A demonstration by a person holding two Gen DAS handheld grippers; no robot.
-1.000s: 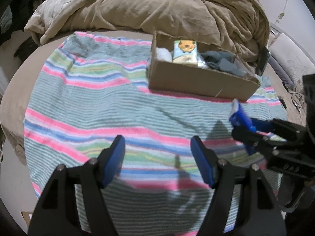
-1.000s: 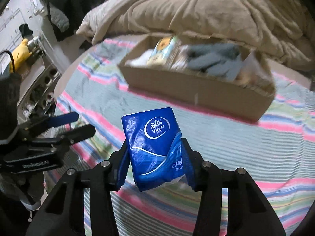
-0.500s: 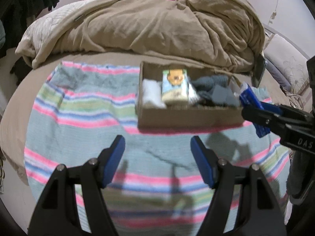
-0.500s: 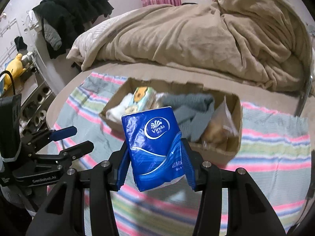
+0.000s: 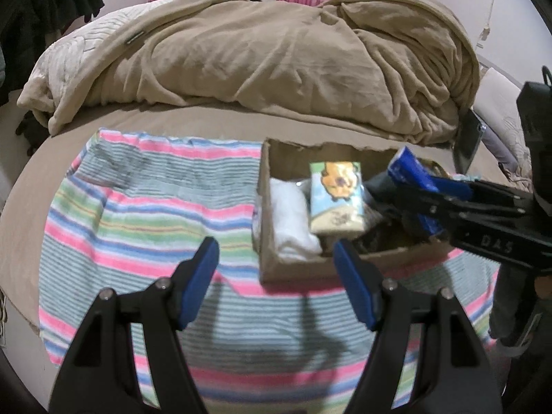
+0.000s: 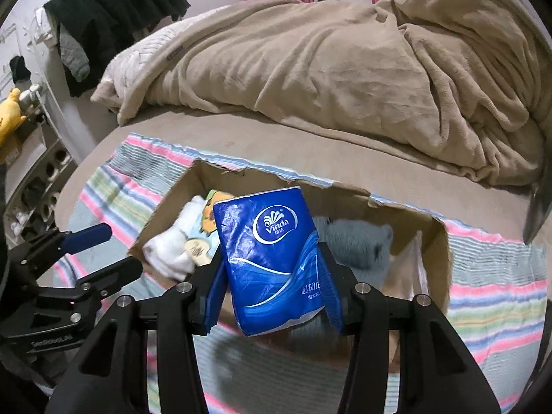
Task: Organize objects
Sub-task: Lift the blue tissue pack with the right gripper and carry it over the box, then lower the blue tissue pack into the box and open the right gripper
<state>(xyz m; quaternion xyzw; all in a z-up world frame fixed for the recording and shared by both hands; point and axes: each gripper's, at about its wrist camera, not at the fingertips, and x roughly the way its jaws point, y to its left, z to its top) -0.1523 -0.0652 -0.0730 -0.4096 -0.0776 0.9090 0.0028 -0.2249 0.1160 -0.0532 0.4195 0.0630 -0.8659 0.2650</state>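
Between your right gripper's [image 6: 274,289] matt black plastic fingers, the blue tissue pack [image 6: 272,258] is glossy, crinkled film. Beyond them, the box [image 6: 348,203] is rough brown cardboard with torn edges, resting on a soft striped cloth towel [image 5: 145,207]. Farther off, the tan blanket [image 5: 276,65] looks plush and matt.

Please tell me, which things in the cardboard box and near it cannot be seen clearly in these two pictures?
- Right wrist view: the blue tissue pack, held in the right gripper, covers the middle of the cardboard box.
- Right wrist view: the thing at the box's right end is blurred; I cannot name it.
- Left wrist view: the right gripper hides the grey cloth.
- Left wrist view: the dark flat object is too unclear to name.
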